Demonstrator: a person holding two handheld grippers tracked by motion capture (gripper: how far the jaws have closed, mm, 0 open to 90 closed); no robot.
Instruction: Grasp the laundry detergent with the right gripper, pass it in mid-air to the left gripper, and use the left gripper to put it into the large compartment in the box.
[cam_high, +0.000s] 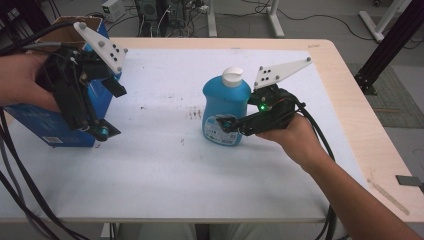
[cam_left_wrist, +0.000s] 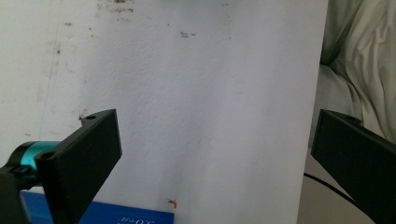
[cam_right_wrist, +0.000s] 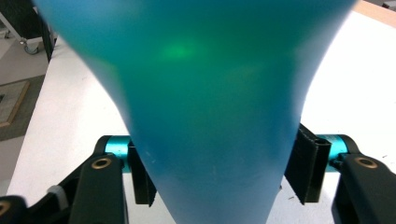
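Note:
A blue bottle (cam_high: 226, 102) with a white cap (cam_high: 232, 76) stands upright near the middle of the white sheet. My right gripper (cam_high: 230, 122) comes in from the right and is shut on its lower body. In the right gripper view the bottle (cam_right_wrist: 201, 93) sits between the two pads (cam_right_wrist: 304, 165), which press its sides. My left gripper (cam_high: 111, 111) hangs open at the far left, just in front of a blue carton (cam_high: 50, 125). Its jaws stand wide apart with nothing between them, above bare sheet (cam_left_wrist: 205, 93) near the table's front edge.
The blue carton (cam_left_wrist: 116, 217) stands at the table's left edge with its top flaps open. The white sheet (cam_high: 165, 165) covers most of the wooden table (cam_high: 350, 75); small dark stains (cam_high: 194, 114) lie left of the bottle. Cables trail from both grippers.

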